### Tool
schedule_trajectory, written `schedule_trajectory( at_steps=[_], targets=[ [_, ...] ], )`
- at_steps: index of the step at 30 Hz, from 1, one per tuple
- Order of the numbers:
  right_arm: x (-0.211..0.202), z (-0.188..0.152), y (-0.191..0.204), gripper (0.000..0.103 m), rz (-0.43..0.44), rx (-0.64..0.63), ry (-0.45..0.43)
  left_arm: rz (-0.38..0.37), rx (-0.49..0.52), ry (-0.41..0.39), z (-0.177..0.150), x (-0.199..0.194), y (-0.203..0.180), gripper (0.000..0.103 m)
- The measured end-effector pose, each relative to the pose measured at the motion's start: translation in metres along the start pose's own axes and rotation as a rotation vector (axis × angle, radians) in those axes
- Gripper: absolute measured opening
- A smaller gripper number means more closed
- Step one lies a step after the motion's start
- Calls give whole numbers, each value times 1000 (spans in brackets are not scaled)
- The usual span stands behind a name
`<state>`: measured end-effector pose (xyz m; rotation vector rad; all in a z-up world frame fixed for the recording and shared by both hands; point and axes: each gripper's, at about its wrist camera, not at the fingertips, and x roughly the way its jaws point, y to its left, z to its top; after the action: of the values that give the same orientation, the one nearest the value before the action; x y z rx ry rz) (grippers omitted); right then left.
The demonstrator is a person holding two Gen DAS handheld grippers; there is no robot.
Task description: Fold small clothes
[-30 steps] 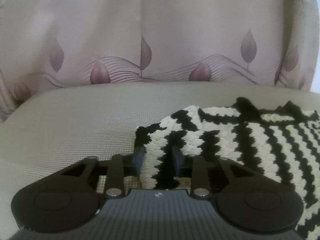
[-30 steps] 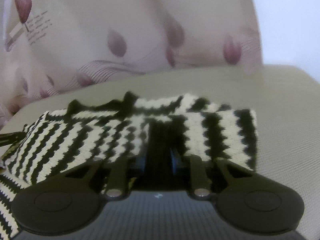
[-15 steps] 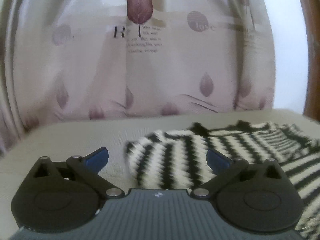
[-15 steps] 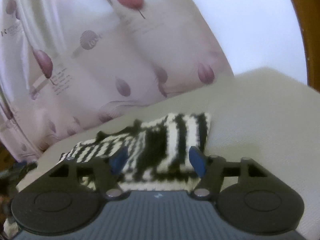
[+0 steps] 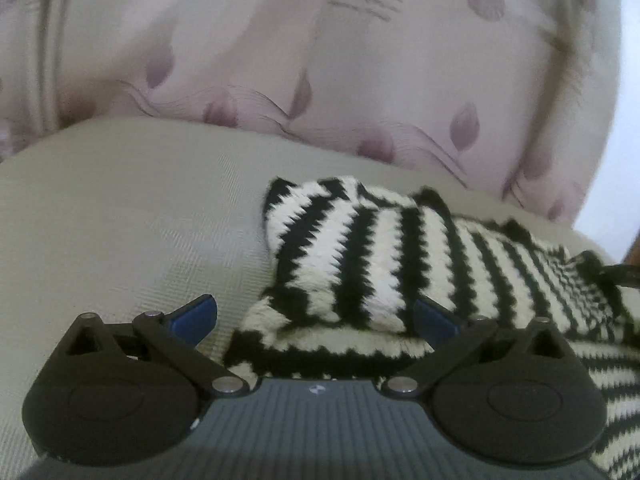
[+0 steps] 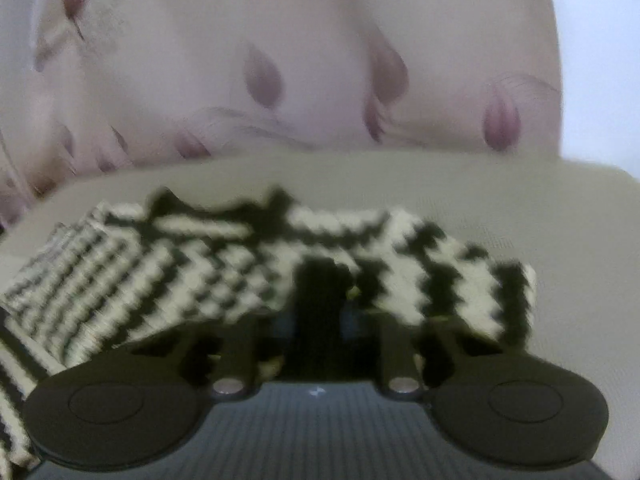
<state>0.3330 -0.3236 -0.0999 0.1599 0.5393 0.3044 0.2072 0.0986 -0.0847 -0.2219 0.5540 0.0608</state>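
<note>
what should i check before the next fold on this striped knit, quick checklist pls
1. left gripper open and free of cloth: ok.
2. right gripper shut on the striped knit: ok, fingers look closed, though the view is blurred.
3. Folded flap lying flat on the knit: ok in the left wrist view.
4. Knit fully on the beige cushion: cannot tell, near edge hidden.
5. Curtain apart from the knit: ok.
</note>
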Motion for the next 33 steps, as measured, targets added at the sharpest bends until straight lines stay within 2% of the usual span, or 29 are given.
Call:
schedule_trajectory(
  at_steps=[2, 3, 5, 6, 7, 11, 14, 16, 17, 19, 20, 23, 24, 26, 27, 28, 29, 30, 33],
  targets=[
    [-5, 5, -5, 15, -13, 30, -55, 26, -14, -28, -1, -5, 2, 103],
    [-1, 6, -9, 15, -31, 40, -48, 36, -14, -35, -1, -6, 2, 103],
    [16, 1, -14, 15, -55, 30, 23, 42, -3, -36, 0, -7, 1, 103],
    [25, -4, -16, 15, -45, 43, 76, 47, 4, -34, 1, -7, 0, 103],
    [26, -5, -18, 16, -22, 58, 87, 51, 10, -31, 1, -7, -1, 103],
    [19, 0, -28, 23, 12, 160, 87, 70, 15, -21, 2, -5, -3, 103],
    [2, 2, -27, 23, -10, 179, 36, 84, 15, -16, 2, -4, -4, 103],
    [3, 1, -23, 23, -58, 175, 59, 109, 17, 5, 3, 1, -5, 103],
    [9, -3, -19, 23, -78, 144, 96, 129, 16, 18, 4, 3, -5, 101],
    [14, -10, -11, 22, -96, 64, 89, 173, -1, 44, 4, 7, -2, 90],
    [12, -8, -10, 22, -103, 55, 99, 178, -17, 56, 5, 10, 1, 90],
    [-3, -1, -14, 25, -57, 139, 115, 210, -42, 43, 5, 7, 5, 91],
    [-23, -2, -18, 32, -35, 200, 74, 212, -56, 40, 6, 6, 8, 91],
    [-67, -13, -20, 54, 8, 268, -23, 201, -117, 4, 7, -4, 20, 88],
    [-92, -21, -21, 77, 33, 289, -54, 206, -144, -20, 8, -13, 26, 87],
    [-118, -33, -21, 92, 66, 299, -73, 237, -155, -51, 9, -26, 33, 84],
    [-139, -44, -21, 94, 91, 299, -83, 258, -146, -75, 10, -38, 39, 85],
    [-163, -60, -19, 95, 109, 293, -86, 250, -120, -91, 10, -54, 46, 87],
    [-224, -104, -15, 95, 69, 272, -93, 125, -5, -35, 6, -87, 57, 91]
  ],
)
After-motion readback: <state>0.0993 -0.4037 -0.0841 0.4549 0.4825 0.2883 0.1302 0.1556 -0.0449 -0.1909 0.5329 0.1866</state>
